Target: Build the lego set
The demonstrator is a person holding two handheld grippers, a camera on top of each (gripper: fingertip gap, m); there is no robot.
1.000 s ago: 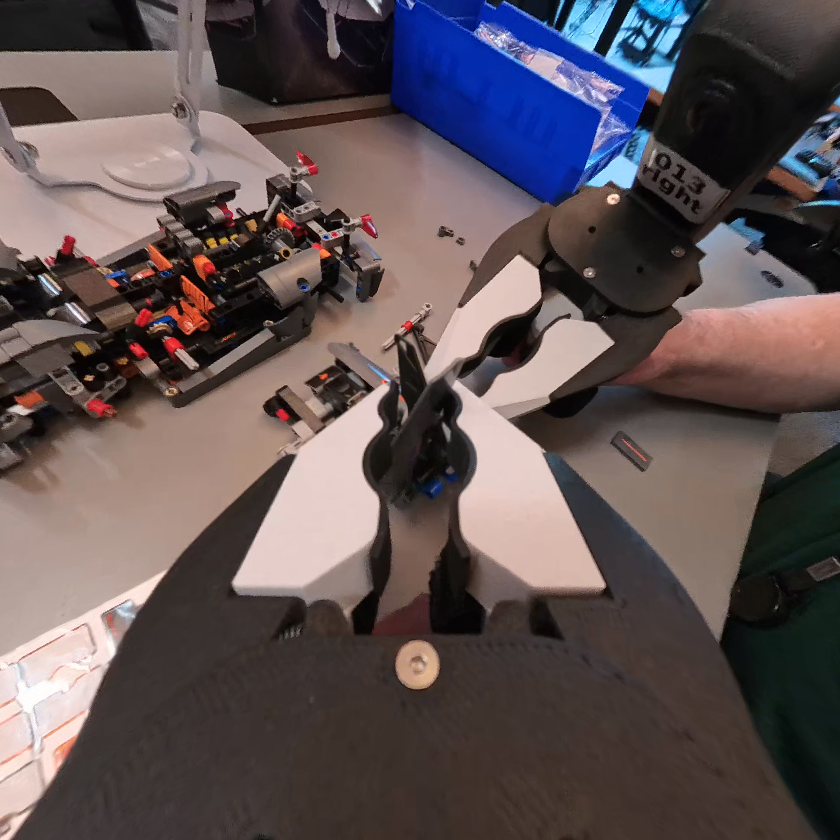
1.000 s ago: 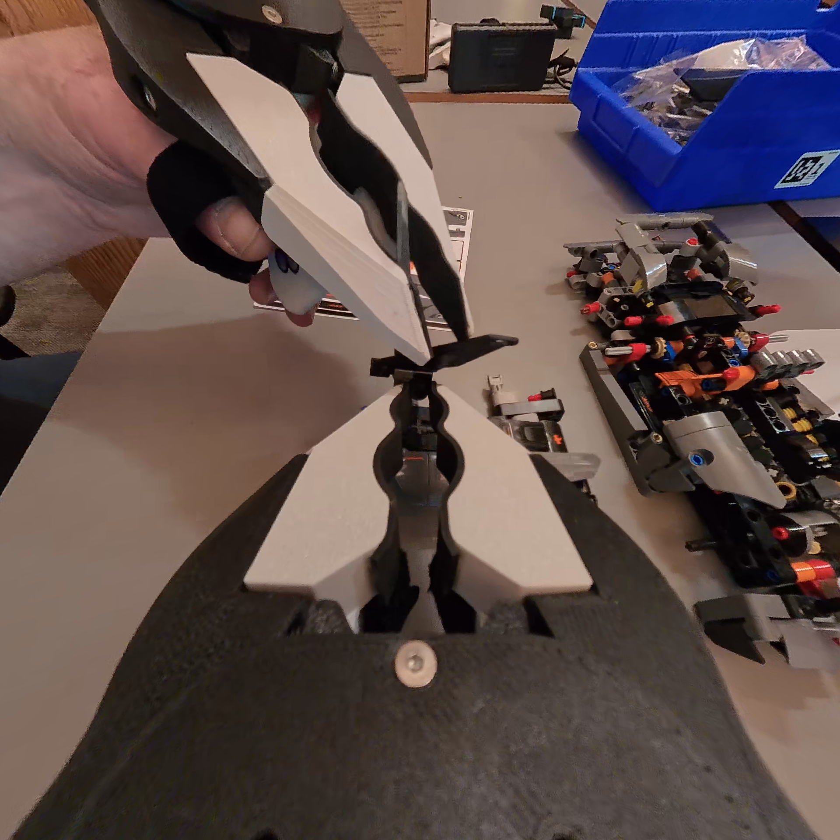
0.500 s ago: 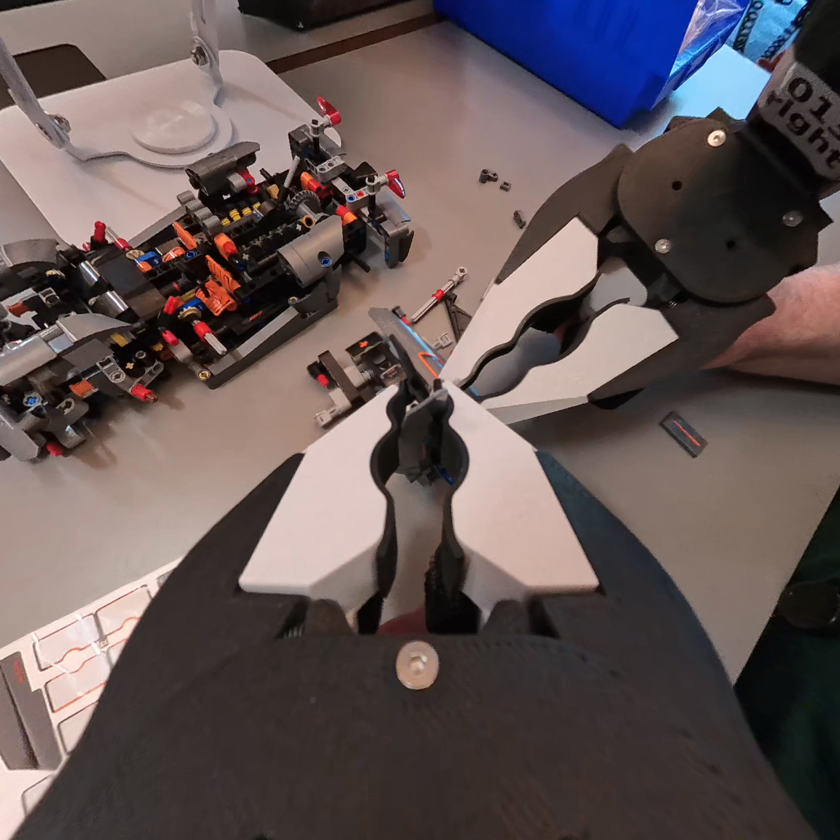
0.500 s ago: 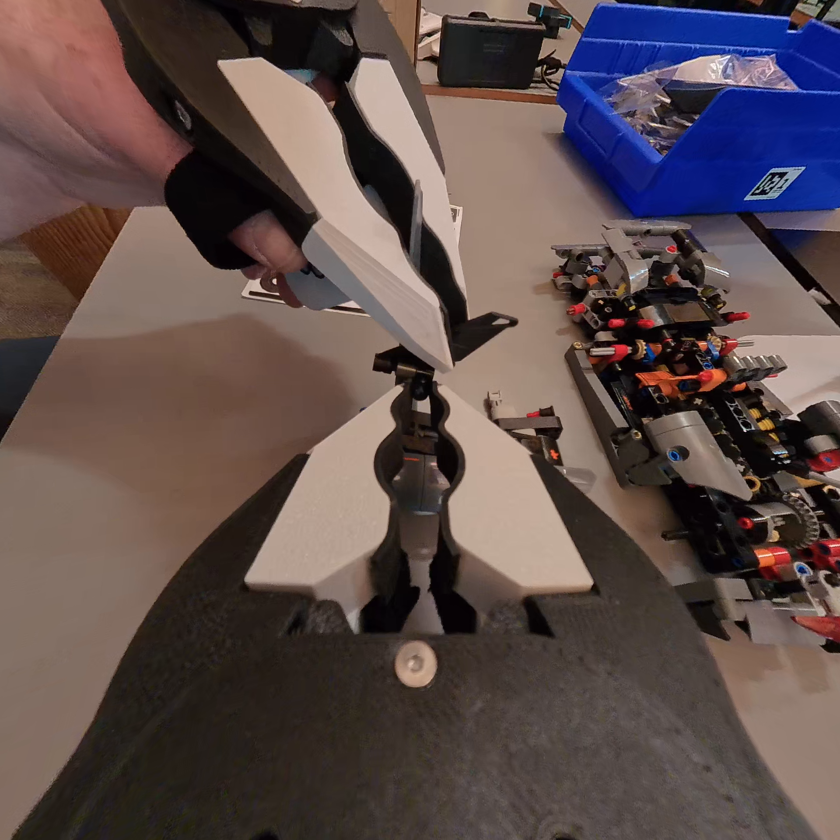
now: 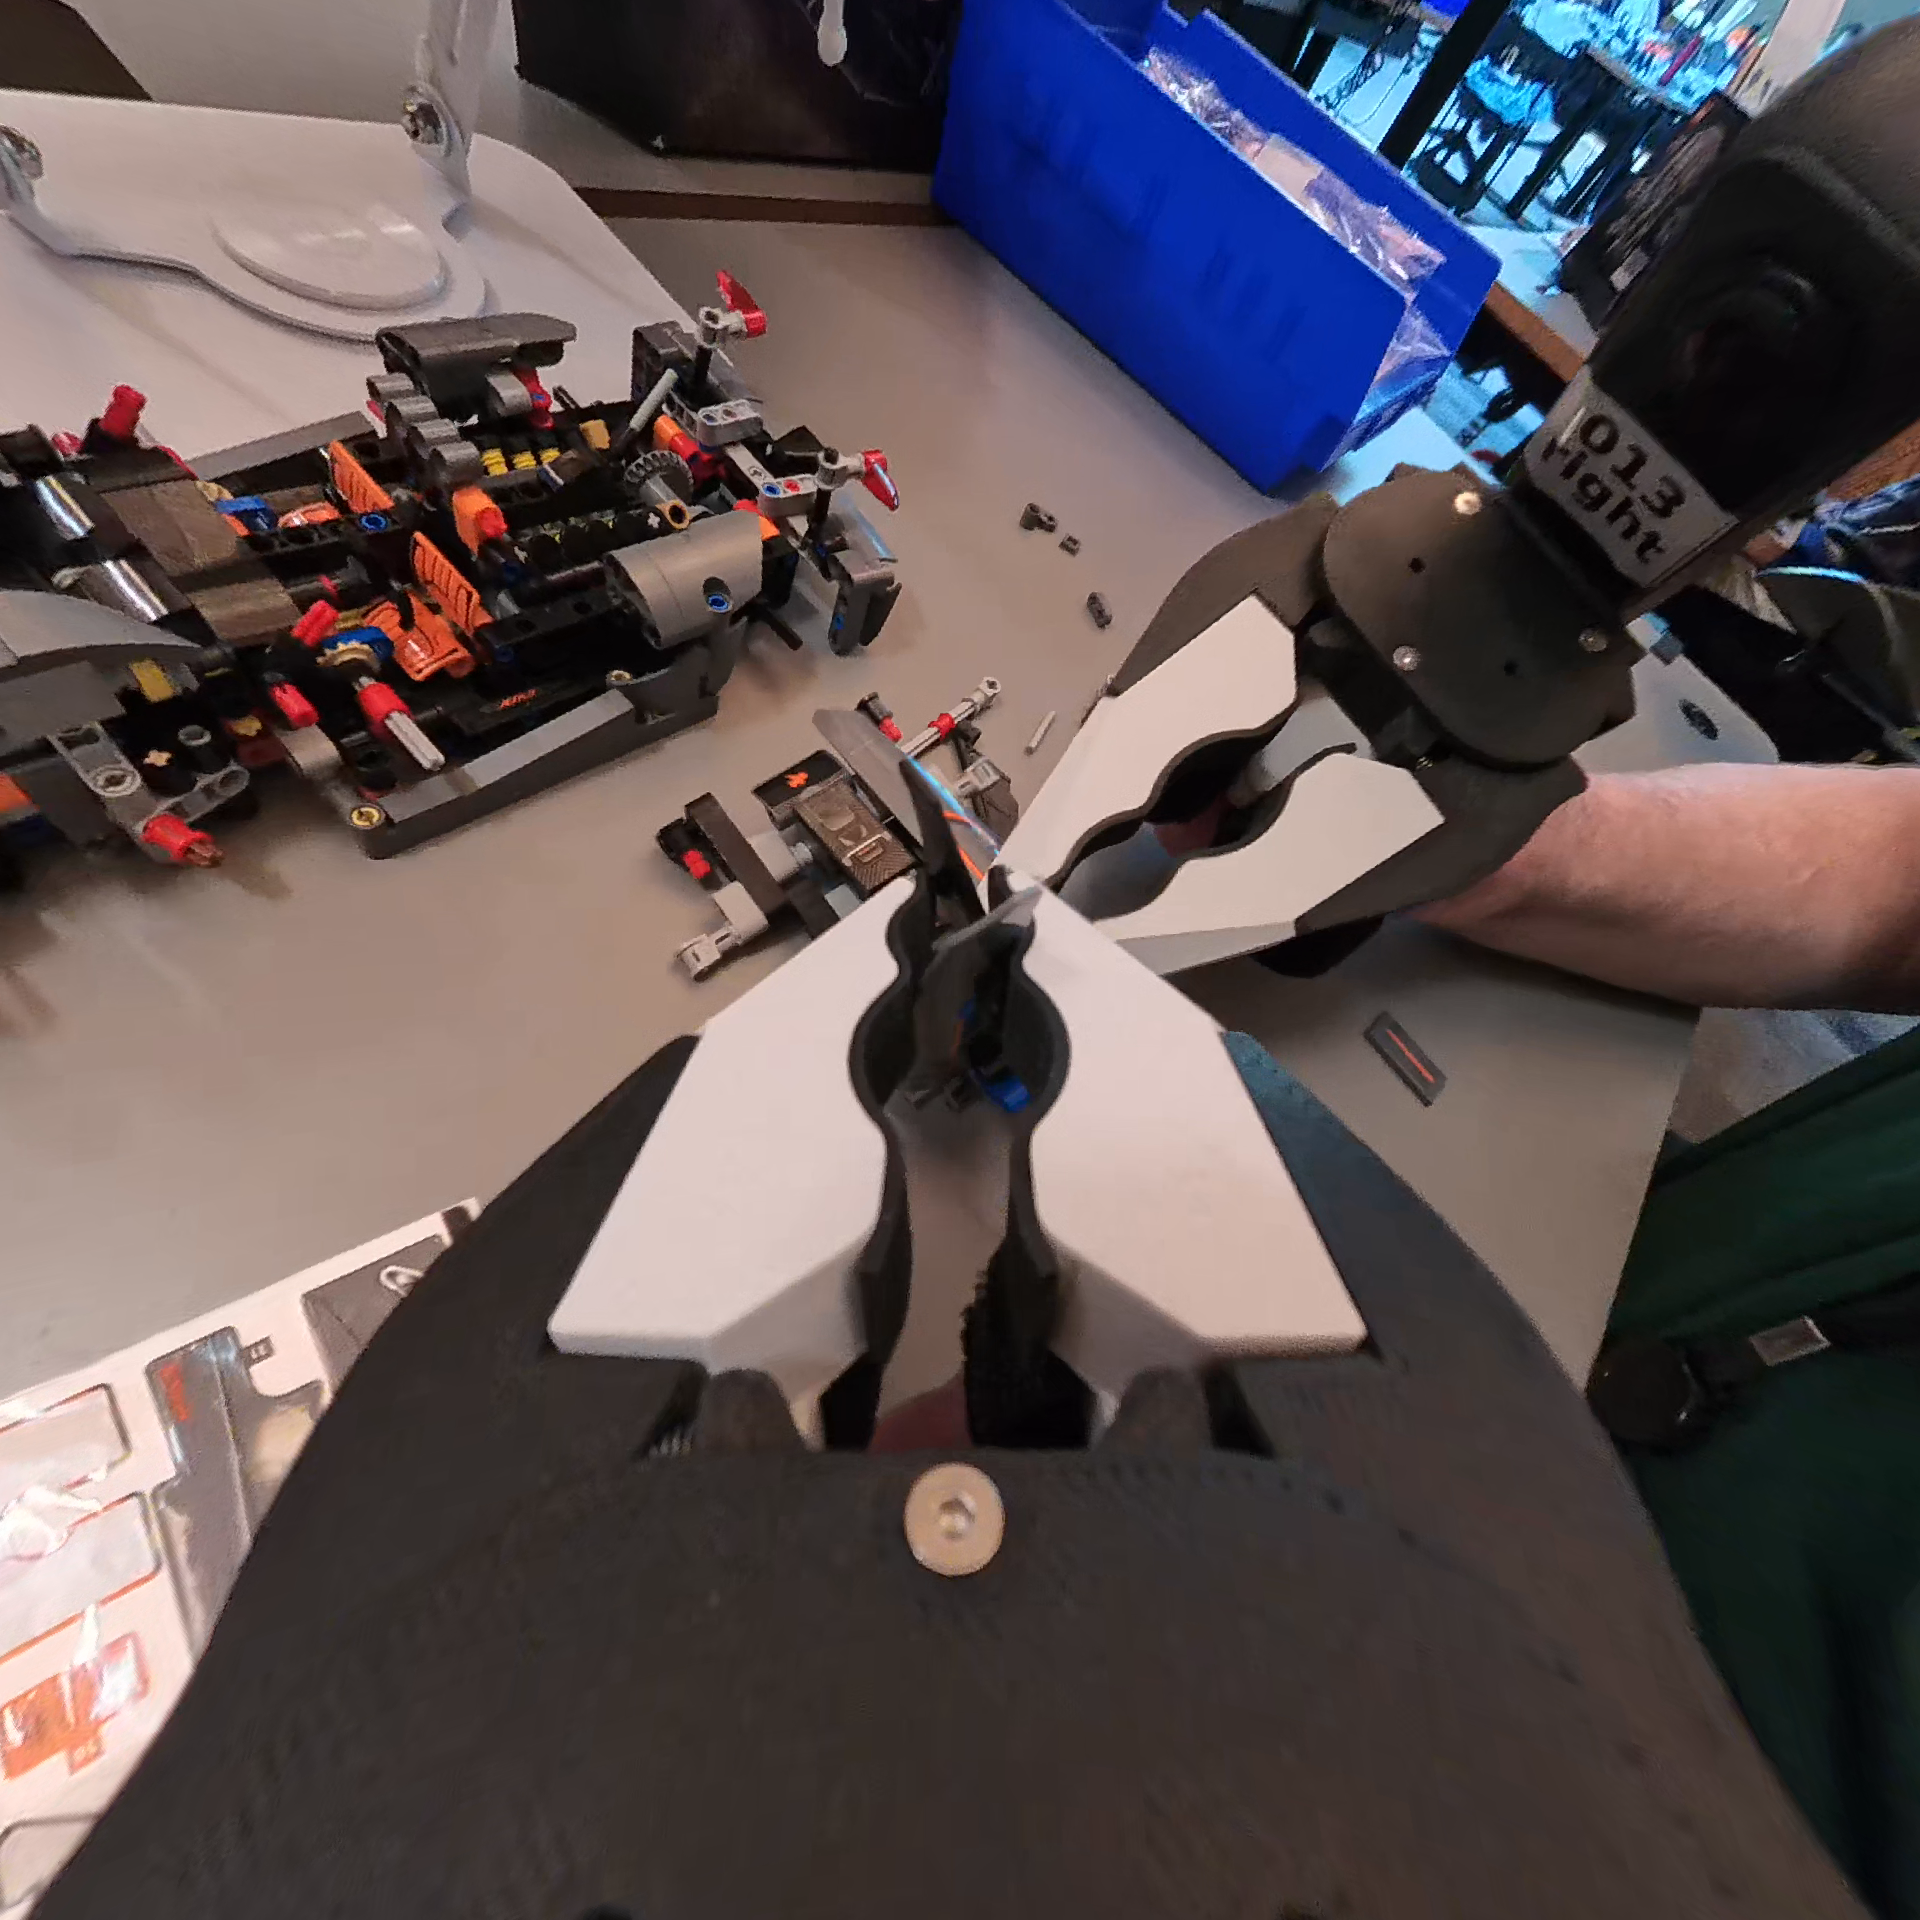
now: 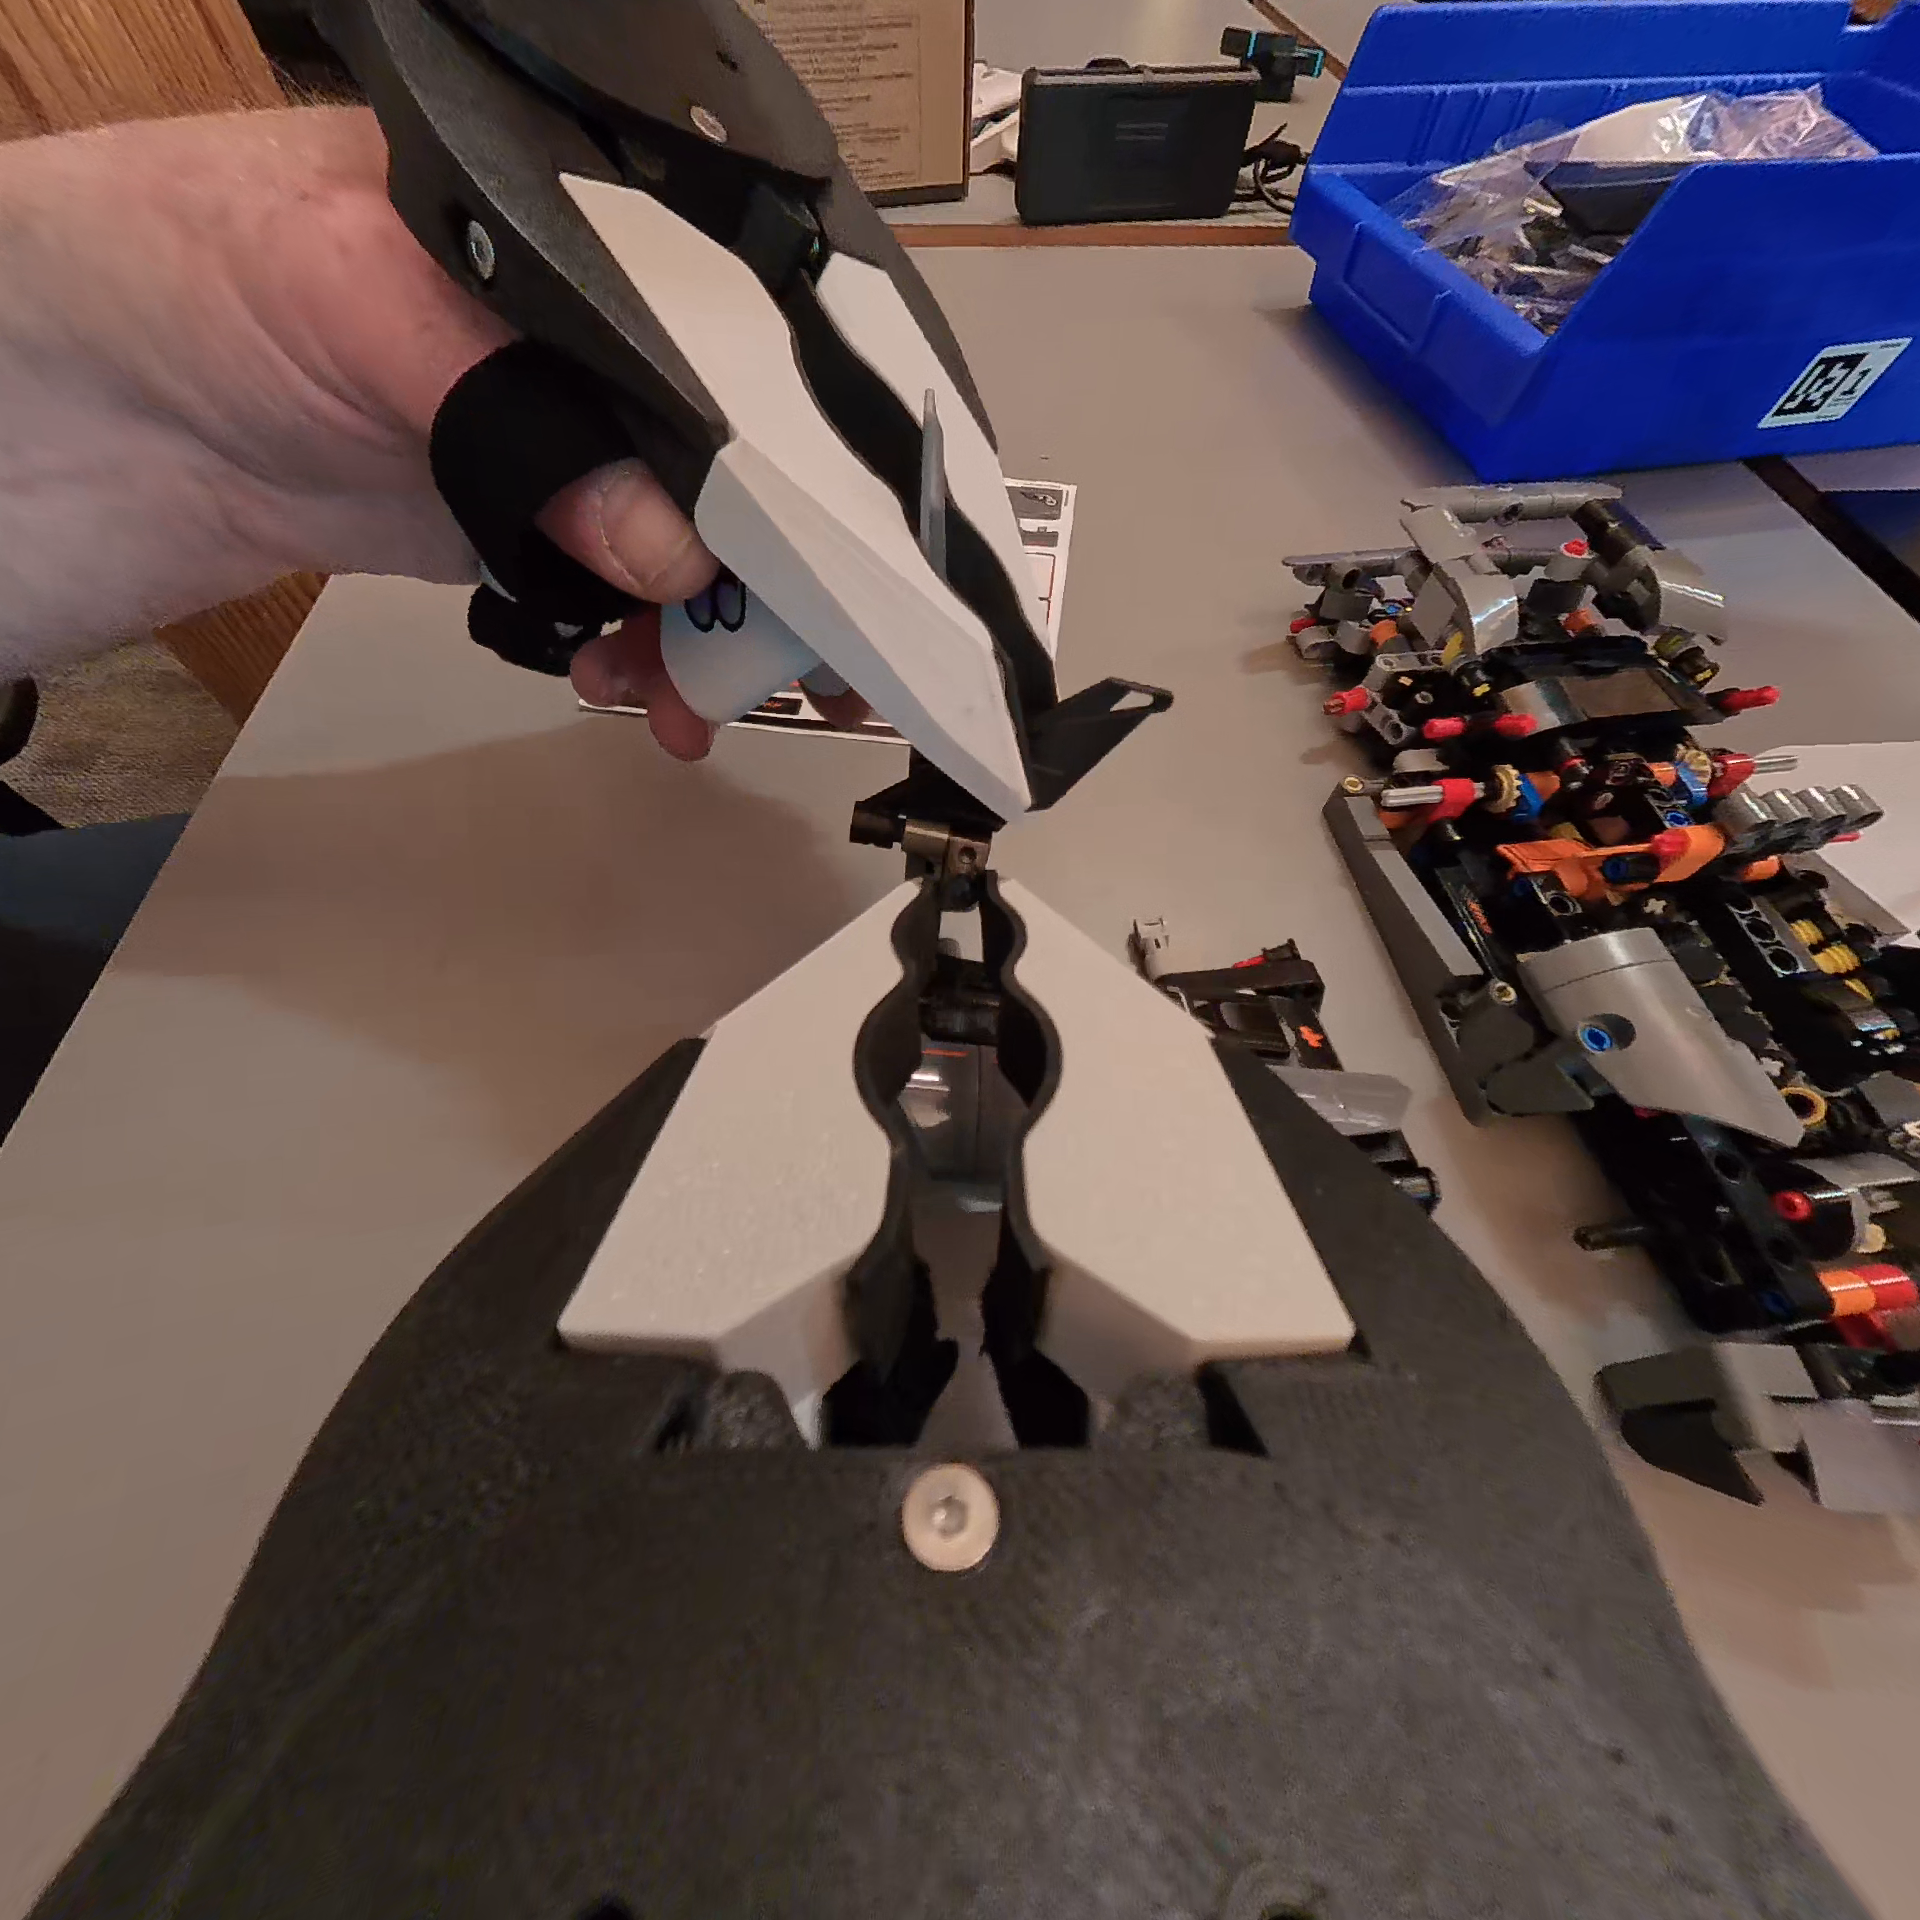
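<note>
I'm clamping my left gripper [image 5: 961, 914] on a black panel piece [image 6: 1081, 727] and my right gripper [image 6: 951, 894] on its small connector [image 6: 935, 842], tip to tip above the table's [image 6: 416, 883] middle

left tool [image 5: 961, 914] clamps dark lego piece [image 5: 971, 997] | right tool [image 5: 1049, 894] adjacent

We see the big lego car chassis [image 5: 416, 582], black and grey with orange and red bits, flat on the counter [image 5: 364, 1039]; a small black sub-assembly [image 5: 800, 842] lies just beside it, and a thin dark panel piece [image 6: 1081, 727] sits pinched up in the air
</note>
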